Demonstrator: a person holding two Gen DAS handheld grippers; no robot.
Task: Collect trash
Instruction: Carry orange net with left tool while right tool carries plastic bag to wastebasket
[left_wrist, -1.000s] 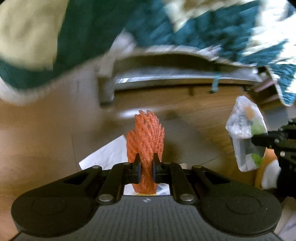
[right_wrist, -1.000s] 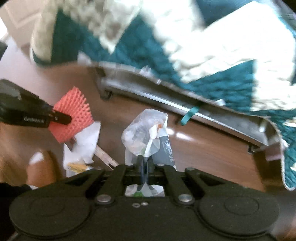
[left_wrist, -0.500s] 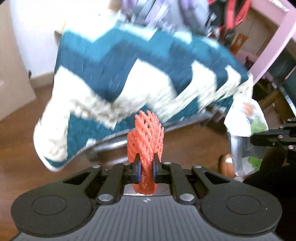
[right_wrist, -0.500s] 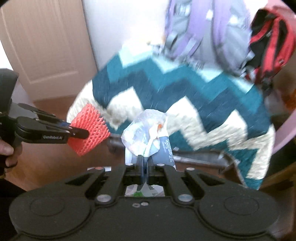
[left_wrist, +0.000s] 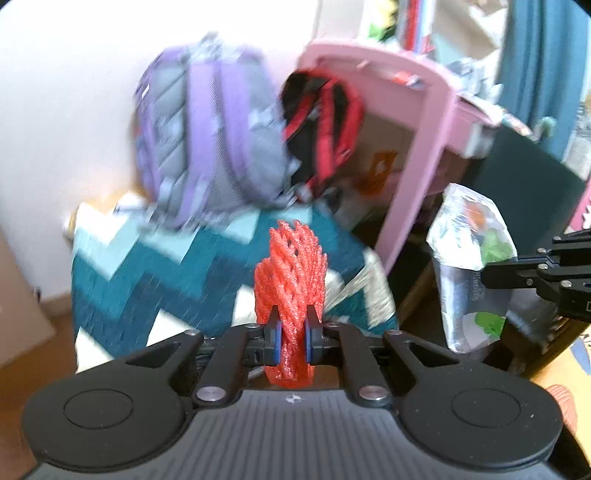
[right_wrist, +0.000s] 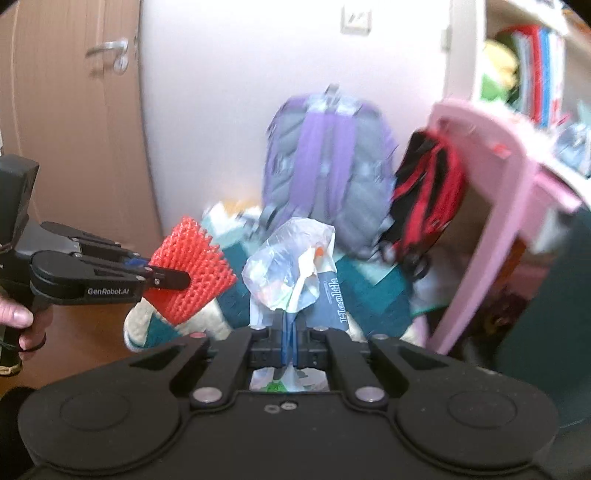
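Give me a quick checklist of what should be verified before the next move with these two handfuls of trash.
1. Left gripper shut on the red foam fruit net: ok.
2. Right gripper shut on the crumpled plastic bag: ok.
3. Net and bag apart, not tangled: ok.
4. A trash bin in view to drop them in: not ok, none visible.
5. Path ahead free: cannot tell; purple backpack, red and black bag and pink chair stand close.
6. Views sharp enough: not ok, background blurred.
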